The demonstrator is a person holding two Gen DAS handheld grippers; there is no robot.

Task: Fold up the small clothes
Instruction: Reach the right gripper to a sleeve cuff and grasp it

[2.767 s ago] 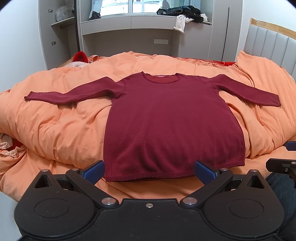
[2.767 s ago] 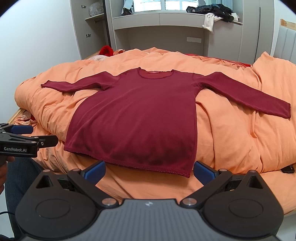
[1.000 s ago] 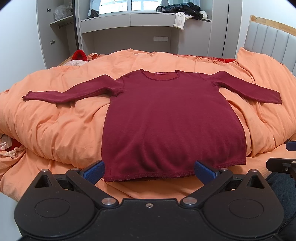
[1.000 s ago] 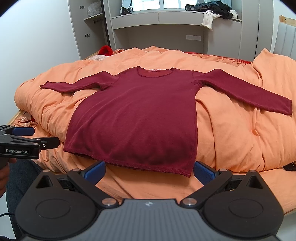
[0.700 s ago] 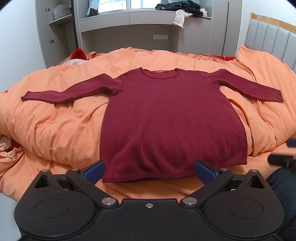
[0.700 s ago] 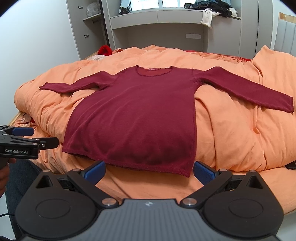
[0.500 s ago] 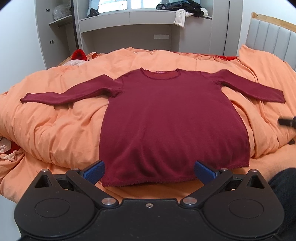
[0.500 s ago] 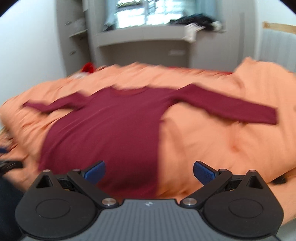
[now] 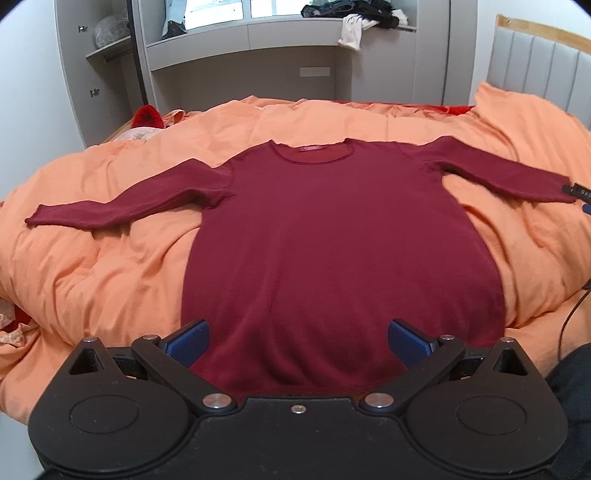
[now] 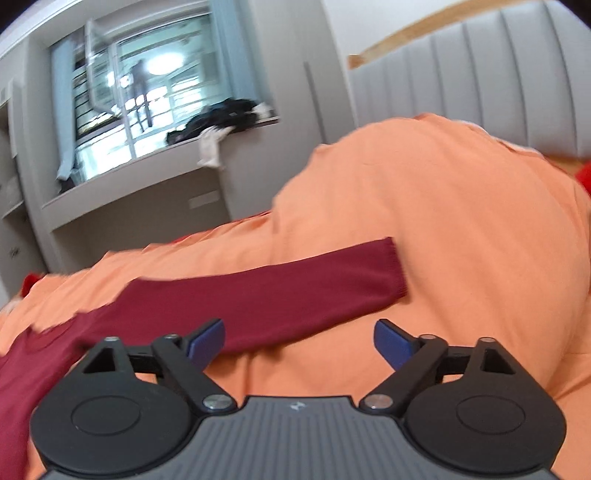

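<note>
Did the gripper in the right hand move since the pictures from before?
Yes. The right gripper has swung rightward, toward the grey padded headboard; it now hovers open by the right sleeve cuff of the dark red long-sleeved top.

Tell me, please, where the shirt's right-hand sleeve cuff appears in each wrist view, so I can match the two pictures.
Left wrist view: the cuff lies at the far right edge, on the orange duvet, beside the tip of the right gripper.
Right wrist view: the cuff sits right of centre, above the open blue fingers.
Shared landmark: the pile of dark clothes on the window ledge.
</note>
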